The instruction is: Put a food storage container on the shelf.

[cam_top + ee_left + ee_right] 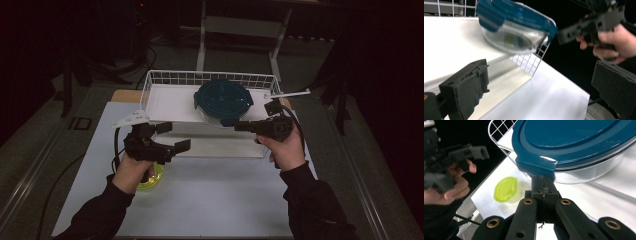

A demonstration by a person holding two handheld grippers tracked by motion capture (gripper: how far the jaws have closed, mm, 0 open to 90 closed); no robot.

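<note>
A round clear container with a dark teal lid point(223, 100) hangs tilted over the front wall of a white wire basket point(150, 80). My right gripper point(241, 126) is shut at the container's near edge, its jaw tips point(543, 182) pressed together just under a lid tab point(536, 167). The container point(514, 27) appears lifted off the basket floor. My left gripper point(173, 136) is open in front of the basket's left half, nothing between its pads point(466, 85). A small cup with a yellow-green lid point(152, 177) sits under my left hand.
The basket rests at the back of a white board point(215, 200) that covers the table. The yellow-green cup point(506, 189) stands near the board's left part. Dark floor and a metal frame point(240, 25) lie beyond the basket.
</note>
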